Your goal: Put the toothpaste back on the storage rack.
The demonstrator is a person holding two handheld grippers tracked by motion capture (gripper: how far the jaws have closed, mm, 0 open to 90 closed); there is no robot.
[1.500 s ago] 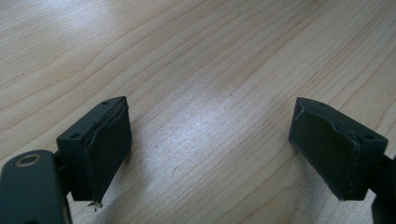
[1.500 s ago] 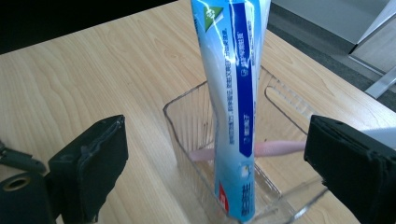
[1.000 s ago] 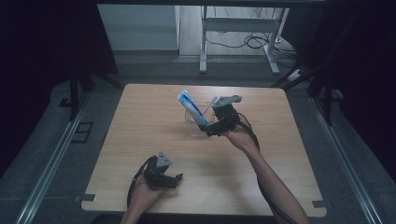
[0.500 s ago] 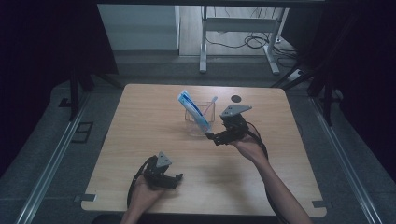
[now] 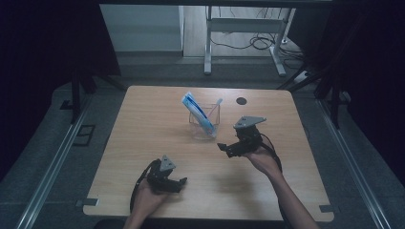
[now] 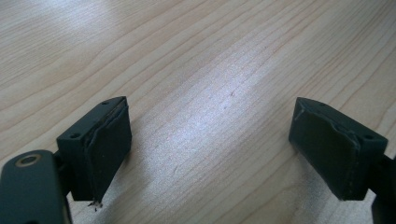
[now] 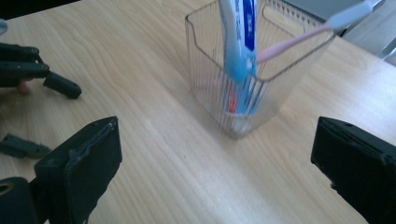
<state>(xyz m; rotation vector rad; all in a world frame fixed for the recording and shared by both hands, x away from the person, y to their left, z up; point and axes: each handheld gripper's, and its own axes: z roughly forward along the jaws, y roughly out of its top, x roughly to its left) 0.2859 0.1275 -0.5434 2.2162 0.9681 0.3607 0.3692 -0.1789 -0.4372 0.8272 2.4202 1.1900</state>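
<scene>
— Between the right gripper's jaws, what is there? They stand wide apart.

— Bare wood. They hold nothing, and the clear cup stands just beyond them, apart from both pads.

— And inside the cup?

— A toothpaste tube and a pink toothbrush, both leaning on its rim, so I'd guess it serves as their holder.

— The left gripper?

— Well short of the cup, low at the table's near edge, jaws equally wide, idle over wood.
</scene>
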